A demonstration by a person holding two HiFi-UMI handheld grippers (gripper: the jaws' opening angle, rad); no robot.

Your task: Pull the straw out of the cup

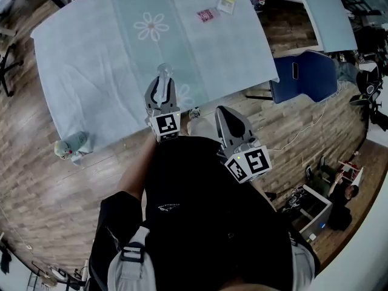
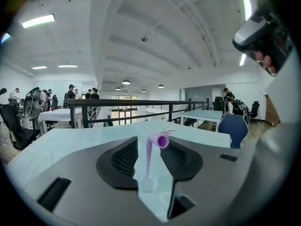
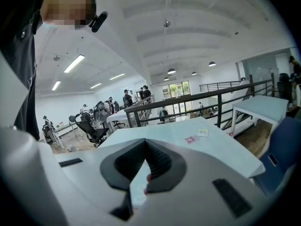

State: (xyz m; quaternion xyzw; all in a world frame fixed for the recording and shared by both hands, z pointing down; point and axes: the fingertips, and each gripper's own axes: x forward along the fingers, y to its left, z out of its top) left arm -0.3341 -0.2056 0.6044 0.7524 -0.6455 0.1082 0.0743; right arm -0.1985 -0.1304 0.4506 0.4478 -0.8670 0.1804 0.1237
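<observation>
A clear plastic cup (image 1: 163, 71) stands near the front edge of the table (image 1: 91, 53), which has a pale blue cloth. In the left gripper view a purple bent straw (image 2: 148, 159) rises from the cup (image 2: 147, 185). My left gripper (image 1: 162, 81) is open; its jaws stand on either side of the cup and straw (image 2: 149, 143) without touching the straw. My right gripper (image 1: 222, 110) hangs off the table's front edge, to the right of the cup. Its jaw tips (image 3: 144, 142) meet with nothing visible between them.
Two small cards (image 1: 206, 14) (image 1: 226, 3) lie at the far side of the table. A blue chair (image 1: 303, 74) stands right of it. A pale bundle (image 1: 73, 145) lies on the wooden floor at the left. More tables and people fill the room behind.
</observation>
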